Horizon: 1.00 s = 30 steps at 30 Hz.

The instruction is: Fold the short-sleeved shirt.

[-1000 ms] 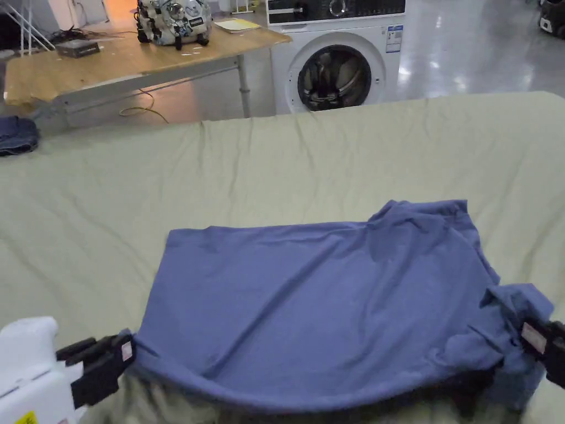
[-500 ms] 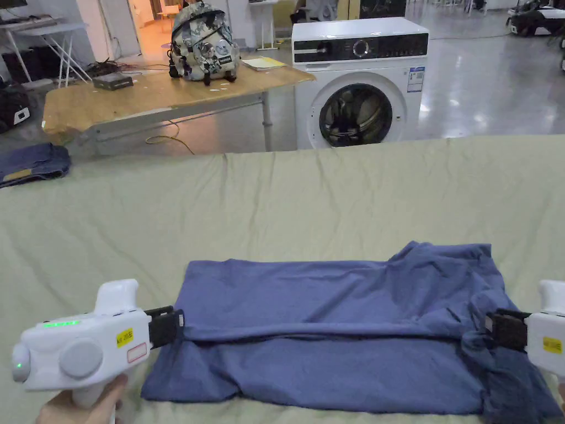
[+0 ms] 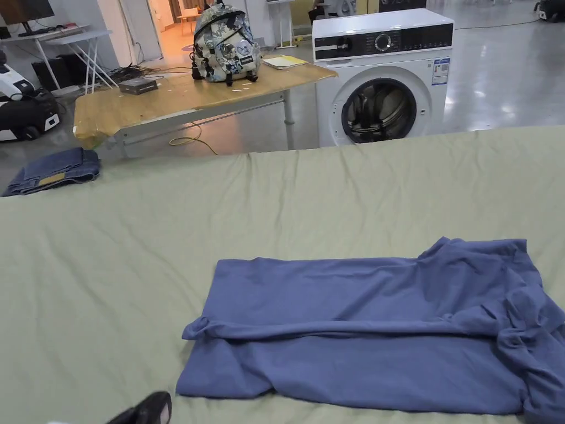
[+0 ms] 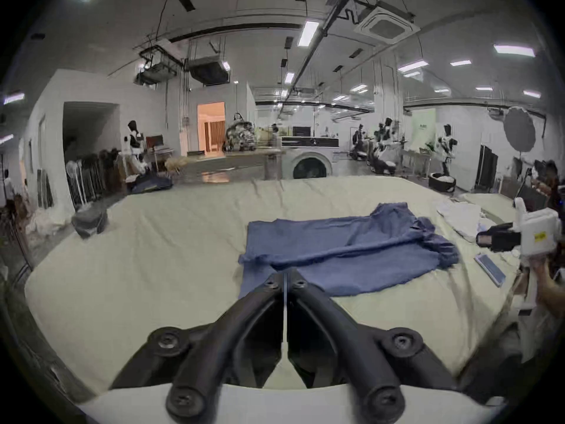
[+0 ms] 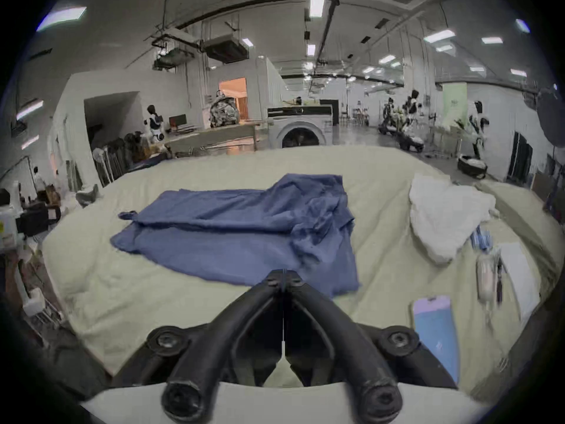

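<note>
Your left gripper (image 4: 285, 277) has its jaws closed together with nothing between them, held just short of the near edge of the shirt (image 3: 364, 331). Your right gripper (image 5: 284, 276) is likewise closed and empty, near the shirt's right end. The blue short-sleeved shirt lies on the pale green bed cover (image 3: 138, 265), folded lengthwise with a ridge across its middle and bunched sleeves at the right. A white garment (image 5: 443, 213) and a phone (image 5: 437, 332) lie further right.
</note>
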Tool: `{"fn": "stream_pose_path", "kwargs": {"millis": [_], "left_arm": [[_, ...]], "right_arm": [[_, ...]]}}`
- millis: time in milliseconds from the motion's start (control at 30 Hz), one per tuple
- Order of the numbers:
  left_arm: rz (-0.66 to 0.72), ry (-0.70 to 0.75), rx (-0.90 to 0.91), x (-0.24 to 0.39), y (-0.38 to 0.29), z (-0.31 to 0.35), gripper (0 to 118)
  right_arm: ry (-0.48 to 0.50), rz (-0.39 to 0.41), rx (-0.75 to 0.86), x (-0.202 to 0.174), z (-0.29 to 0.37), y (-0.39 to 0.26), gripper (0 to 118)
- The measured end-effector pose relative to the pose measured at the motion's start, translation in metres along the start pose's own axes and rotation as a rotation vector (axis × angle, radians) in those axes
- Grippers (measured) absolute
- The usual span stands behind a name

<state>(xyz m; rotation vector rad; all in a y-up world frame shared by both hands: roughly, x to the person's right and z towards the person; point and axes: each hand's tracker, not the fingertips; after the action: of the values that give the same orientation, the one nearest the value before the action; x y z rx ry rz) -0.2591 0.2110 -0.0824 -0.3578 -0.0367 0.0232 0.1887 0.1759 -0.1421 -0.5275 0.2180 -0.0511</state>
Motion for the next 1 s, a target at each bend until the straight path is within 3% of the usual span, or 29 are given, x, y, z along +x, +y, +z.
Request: {"fn": "stream_pose_path", "kwargs": {"millis": [167, 333, 367, 433, 500, 600, 667, 767, 867, 933, 967, 1000], "left_arm": [[0.058, -0.021, -0.110, 0.003, -0.011, 0.005, 0], [0.119, -0.021, -0.152, -0.027, -0.003, -0.041, 0], [0.143, -0.028, -0.152, -0.033, -0.002, -0.050, 4], [0.181, -0.033, -0.236, -0.047, -0.001, -0.086, 22], [0.165, -0.037, -0.273, -0.057, -0.001, -0.118, 28], [0.145, -0.019, -0.379, -0.072, -0.007, -0.174, 64], [0.148, -0.008, -0.441, -0.069, -0.007, -0.201, 70], [0.117, 0.035, -0.532, -0.073, -0.015, -0.235, 69], [0.058, 0.066, -0.590, -0.065, -0.024, -0.250, 56], [0.015, 0.077, -0.587, -0.043, -0.014, -0.233, 54], [-0.016, 0.079, -0.585, -0.037, -0.012, -0.231, 42], [-0.068, 0.076, -0.580, -0.031, -0.011, -0.230, 16]], "right_arm": [[0.008, 0.025, -0.032, -0.011, 0.011, -0.024, 0], [0.027, 0.025, -0.017, -0.012, 0.017, -0.021, 0], [0.026, 0.026, -0.013, -0.008, 0.018, -0.022, 0], [0.005, 0.027, -0.013, -0.007, 0.020, -0.022, 0], [0.002, 0.005, -0.007, -0.002, 0.023, -0.023, 0], [0.012, -0.041, -0.012, 0.007, 0.028, -0.027, 0], [-0.001, -0.045, -0.017, 0.014, 0.032, -0.029, 0], [-0.028, -0.039, -0.032, 0.024, 0.038, -0.035, 0], [-0.062, -0.035, -0.058, 0.032, 0.039, -0.040, 0], [-0.081, -0.040, -0.068, 0.036, 0.039, -0.041, 0], [-0.086, -0.046, -0.073, 0.039, 0.038, -0.041, 0], [-0.090, -0.056, -0.077, 0.042, 0.034, -0.039, 0]]}}
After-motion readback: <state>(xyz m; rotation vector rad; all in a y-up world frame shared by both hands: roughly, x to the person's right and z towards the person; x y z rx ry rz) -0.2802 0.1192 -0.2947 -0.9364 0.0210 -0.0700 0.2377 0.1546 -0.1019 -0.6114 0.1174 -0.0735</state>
